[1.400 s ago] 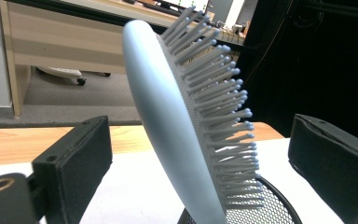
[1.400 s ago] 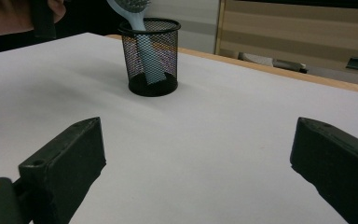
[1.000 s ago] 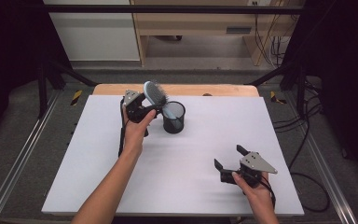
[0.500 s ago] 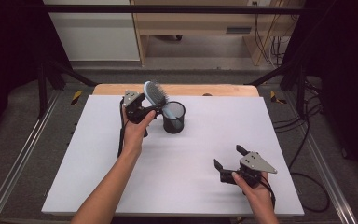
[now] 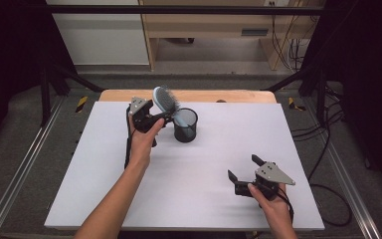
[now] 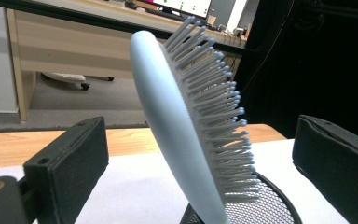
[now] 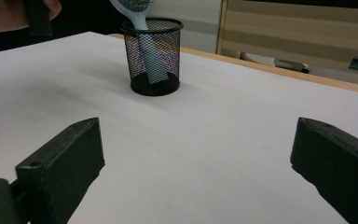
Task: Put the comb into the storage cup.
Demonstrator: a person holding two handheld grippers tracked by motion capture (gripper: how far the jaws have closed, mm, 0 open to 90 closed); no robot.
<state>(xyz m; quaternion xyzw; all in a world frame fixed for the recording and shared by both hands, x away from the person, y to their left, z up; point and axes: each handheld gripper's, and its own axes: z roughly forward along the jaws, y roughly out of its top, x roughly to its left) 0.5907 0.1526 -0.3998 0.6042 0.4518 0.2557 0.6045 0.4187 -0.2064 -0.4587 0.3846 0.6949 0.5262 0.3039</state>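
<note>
A black mesh cup (image 7: 152, 56) stands on the white surface (image 7: 223, 135), a hairbrush (image 7: 140, 18) handle inside it, beyond the hand-held gripper's (image 7: 196, 172) spread jaws.

Even, soft overhead light brightens the white table top (image 5: 194, 164), while the surroundings on both sides fall into near black. Shadows are faint: a soft one spreads beside the mesh pen cup (image 7: 152, 55) in the right gripper view. The high view is slightly soft and grainy. In the left gripper view the hairbrush (image 6: 186, 121) is sharp, the background desk blurred and hazy
</note>
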